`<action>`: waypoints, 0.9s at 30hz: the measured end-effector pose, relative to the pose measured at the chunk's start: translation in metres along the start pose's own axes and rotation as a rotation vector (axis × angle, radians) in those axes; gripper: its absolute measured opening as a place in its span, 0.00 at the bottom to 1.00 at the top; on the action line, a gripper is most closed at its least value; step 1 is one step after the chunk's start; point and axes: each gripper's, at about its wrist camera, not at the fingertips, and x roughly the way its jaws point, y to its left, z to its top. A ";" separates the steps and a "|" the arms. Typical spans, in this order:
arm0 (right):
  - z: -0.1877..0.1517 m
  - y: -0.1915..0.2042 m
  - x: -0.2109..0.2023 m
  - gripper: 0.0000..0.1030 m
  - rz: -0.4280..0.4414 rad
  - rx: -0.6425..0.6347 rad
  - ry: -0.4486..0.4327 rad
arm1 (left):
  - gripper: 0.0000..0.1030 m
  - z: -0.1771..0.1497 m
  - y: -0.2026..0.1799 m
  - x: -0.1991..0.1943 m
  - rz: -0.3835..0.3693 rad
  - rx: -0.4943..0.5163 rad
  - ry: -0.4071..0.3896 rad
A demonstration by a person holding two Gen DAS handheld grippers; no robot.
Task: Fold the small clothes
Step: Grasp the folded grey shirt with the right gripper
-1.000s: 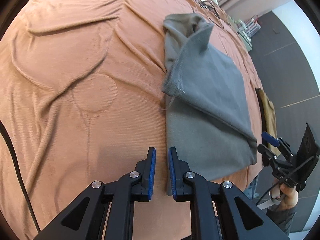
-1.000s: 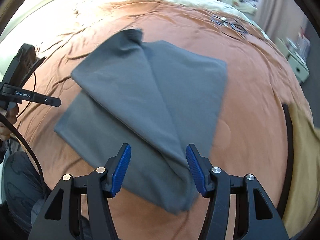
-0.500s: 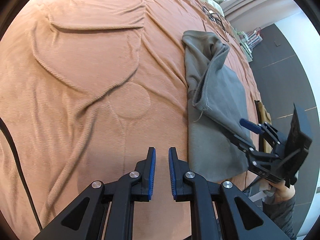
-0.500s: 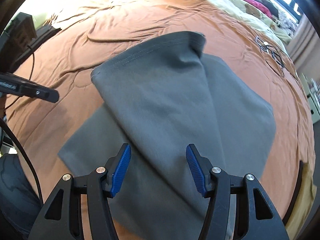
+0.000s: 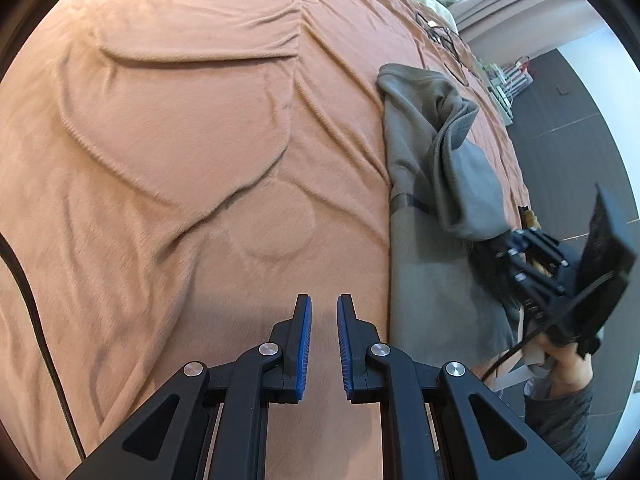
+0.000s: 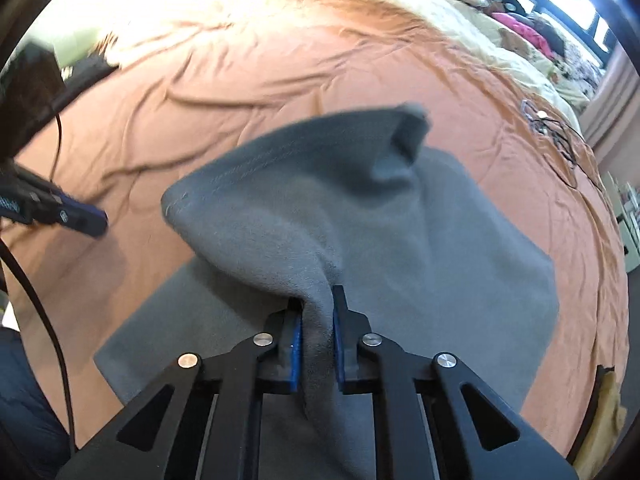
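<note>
**Right jaws pinching the grey garment, left jaws idle over the blanket**

Right now my right gripper [image 6: 316, 322] has its jaws closed on a fold of the grey garment [image 6: 400, 240], with a ridge of the cloth bunched between the blue pads [image 6: 295, 354] and lifted off the layer beneath. From that pinch the upper flap runs away to a stitched hem, whose far corner stands up in a small peak. The lower layer of the garment lies flat on the orange blanket [image 6: 280, 80] that covers the bed, showing to both sides of my right gripper.

On the left wrist view, my left gripper [image 5: 323, 308] holds nothing; its jaws stand at a narrow gap, with bare blanket visible between the blue pads [image 5: 306, 344]. It hangs over the orange blanket [image 5: 180, 140], just beside the near left edge of the grey garment [image 5: 424, 280] and not touching it. In that view the right gripper [image 5: 532, 256] shows at the garment's right side, gripping the raised cloth, which rises from the flat layer in a rumpled crest.

A black cable [image 5: 36, 292] trails across the blanket at the left edge of the left view. Some thin dark wires [image 6: 556, 132] lie on the blanket beyond the garment, well apart from it.
</note>
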 end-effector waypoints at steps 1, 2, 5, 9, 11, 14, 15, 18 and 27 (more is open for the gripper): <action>-0.001 -0.009 -0.006 0.08 0.005 0.022 -0.013 | 0.14 0.002 -0.003 0.001 0.001 0.005 0.001; -0.002 -0.018 -0.010 0.08 0.015 0.047 -0.027 | 0.14 0.004 -0.006 0.003 0.002 0.010 0.002; -0.006 -0.042 -0.021 0.08 0.038 0.119 -0.065 | 0.14 0.010 -0.017 0.008 0.009 0.032 0.008; -0.019 -0.086 -0.033 0.08 0.080 0.264 -0.119 | 0.14 0.018 -0.029 0.014 0.021 0.056 0.015; -0.031 -0.111 -0.037 0.08 0.102 0.344 -0.143 | 0.14 0.023 -0.035 0.018 0.025 0.067 0.017; -0.054 -0.142 -0.033 0.08 0.101 0.442 -0.152 | 0.14 0.028 -0.040 0.024 0.033 0.080 0.023; -0.063 -0.152 -0.028 0.06 0.108 0.486 -0.152 | 0.14 0.030 -0.042 0.026 0.035 0.084 0.025; -0.088 -0.180 -0.013 0.06 0.127 0.610 -0.144 | 0.14 0.035 -0.044 0.033 0.045 0.091 0.034; -0.118 -0.210 0.010 0.32 0.147 0.793 -0.096 | 0.14 0.050 -0.048 0.047 0.090 0.104 0.040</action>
